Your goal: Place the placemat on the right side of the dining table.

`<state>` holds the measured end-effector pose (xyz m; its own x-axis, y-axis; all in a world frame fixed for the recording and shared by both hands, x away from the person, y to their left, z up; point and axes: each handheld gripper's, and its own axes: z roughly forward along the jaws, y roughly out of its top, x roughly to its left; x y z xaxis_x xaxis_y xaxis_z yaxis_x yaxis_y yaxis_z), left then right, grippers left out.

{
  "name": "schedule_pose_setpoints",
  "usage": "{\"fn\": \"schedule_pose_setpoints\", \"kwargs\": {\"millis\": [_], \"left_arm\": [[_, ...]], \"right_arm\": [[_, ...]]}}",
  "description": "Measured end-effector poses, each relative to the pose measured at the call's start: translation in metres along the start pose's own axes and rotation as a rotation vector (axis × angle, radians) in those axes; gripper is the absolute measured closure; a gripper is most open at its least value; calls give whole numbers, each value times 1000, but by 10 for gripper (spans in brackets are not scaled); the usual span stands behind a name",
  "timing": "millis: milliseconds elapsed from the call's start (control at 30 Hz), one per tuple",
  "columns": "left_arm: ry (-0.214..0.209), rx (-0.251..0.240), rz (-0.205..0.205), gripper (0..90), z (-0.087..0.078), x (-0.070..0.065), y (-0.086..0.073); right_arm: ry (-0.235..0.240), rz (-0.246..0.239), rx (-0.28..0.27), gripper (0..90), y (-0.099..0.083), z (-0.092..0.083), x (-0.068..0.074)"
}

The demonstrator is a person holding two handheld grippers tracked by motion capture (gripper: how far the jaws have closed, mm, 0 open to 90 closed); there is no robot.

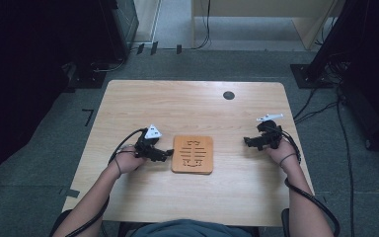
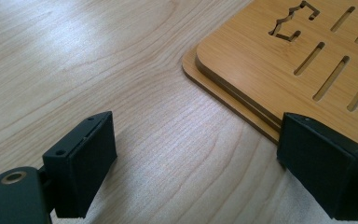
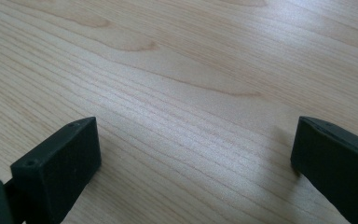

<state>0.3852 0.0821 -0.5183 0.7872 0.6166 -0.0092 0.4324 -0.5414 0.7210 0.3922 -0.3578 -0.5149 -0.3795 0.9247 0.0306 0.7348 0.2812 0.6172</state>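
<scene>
Near the middle of the table (image 1: 128, 98), a little toward your edge, lay a square wooden trivet (image 1: 192, 154) with slots and a cut-out figure. Your left gripper (image 1: 166, 154) sat just off its left side, pointing at it, jaws spread wide. From the left gripper view, the trivet (image 2: 279, 65) proved to be two stacked boards, one corner showing; the rest ran out of the picture, and one jaw covered part of its near edge, so you could not tell whether that jaw touched the wood. Your right gripper (image 1: 246, 142) rested well apart from the trivet, toward the table's right edge, pointing inward. Its own view showed its jaws spread too, with bare wood grain between them. A small dark round spot (image 1: 229, 95) lay near the far edge, too small to make out.
</scene>
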Motion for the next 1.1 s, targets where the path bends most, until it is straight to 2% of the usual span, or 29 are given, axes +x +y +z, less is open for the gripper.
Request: {"fn": "schedule_pose_setpoints", "kwargs": {"millis": [133, 500, 767, 1100], "left_arm": [[-1, 0, 0, 107, 0, 0, 0], [-6, -3, 0, 107, 0, 1, 0], [-3, 0, 3, 106, 0, 1, 0], [-3, 1, 4, 106, 0, 1, 0]], "right_arm": [[-13, 16, -4, 0, -1, 0, 2], [-13, 17, -5, 0, -1, 0, 2], [-9, 11, -24, 0, -3, 0, 1], [-23, 26, -50, 0, -4, 2, 2]]}}
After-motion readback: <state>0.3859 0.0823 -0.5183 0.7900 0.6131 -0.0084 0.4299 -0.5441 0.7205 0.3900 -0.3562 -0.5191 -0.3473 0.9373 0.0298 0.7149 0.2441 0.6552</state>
